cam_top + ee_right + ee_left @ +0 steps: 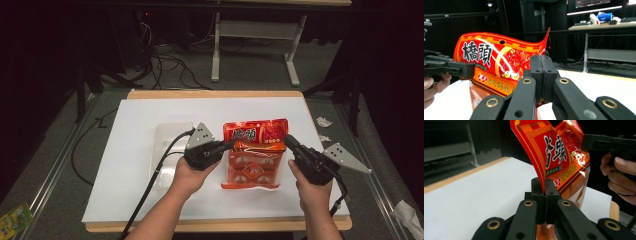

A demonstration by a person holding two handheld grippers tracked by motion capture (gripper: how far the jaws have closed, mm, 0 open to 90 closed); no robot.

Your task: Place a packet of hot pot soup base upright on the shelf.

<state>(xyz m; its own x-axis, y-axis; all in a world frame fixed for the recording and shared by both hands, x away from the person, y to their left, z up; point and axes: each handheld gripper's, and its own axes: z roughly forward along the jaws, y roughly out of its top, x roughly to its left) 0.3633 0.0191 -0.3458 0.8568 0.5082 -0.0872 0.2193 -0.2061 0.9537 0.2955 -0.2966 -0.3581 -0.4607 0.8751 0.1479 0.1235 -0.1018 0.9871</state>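
Observation:
A red and orange snack pouch with white characters is held up off the white board, its top edge raised. My left gripper is shut on the pouch's left edge; in the left gripper view the jaws pinch the thin edge of the pouch. My right gripper is shut on the right edge, and in the right gripper view its closed jaws clamp the pouch. The opposite gripper appears in each gripper view.
A clear plastic tray lies on the board behind my left hand. Beyond the table stand a white table frame and floor cables. A green packet and crumpled paper lie on the floor.

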